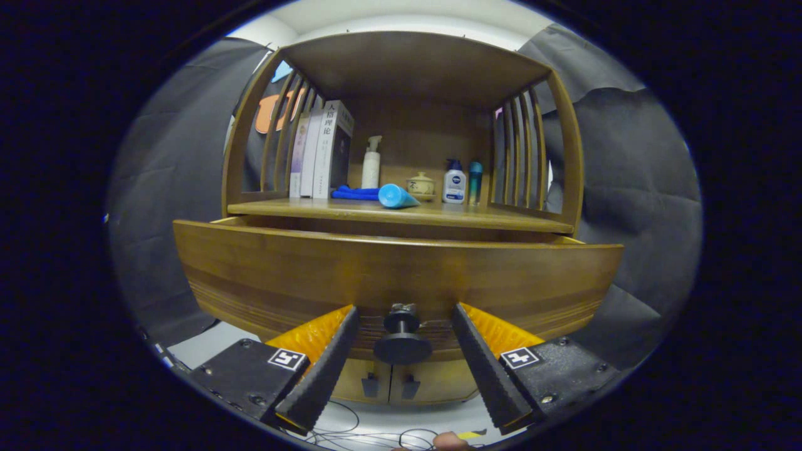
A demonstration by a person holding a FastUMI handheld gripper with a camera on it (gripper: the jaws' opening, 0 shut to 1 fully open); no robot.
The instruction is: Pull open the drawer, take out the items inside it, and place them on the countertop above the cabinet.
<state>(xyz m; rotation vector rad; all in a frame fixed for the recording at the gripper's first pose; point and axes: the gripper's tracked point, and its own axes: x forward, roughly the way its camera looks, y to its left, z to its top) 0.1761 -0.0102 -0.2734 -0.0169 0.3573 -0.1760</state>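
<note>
Flanking the knob (401, 338) without touching, the hand-held gripper (404, 326) is spread. The drawer (395, 279) juts past the counter (401, 216) edge, open gap above its front; bottles crowd the counter's rear.

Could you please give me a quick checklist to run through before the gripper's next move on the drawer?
1. Drawer pulled out from the cabinet: ok, its front stands forward of the countertop.
2. Gripper released: ok, fingers open either side of the knob, not pressing it.
3. Drawer contents located: cannot tell, the front hides the inside.
4. Free countertop space: ok, front strip bare.
5. Blue tube lies near that edge: ok, avoidable.
</note>
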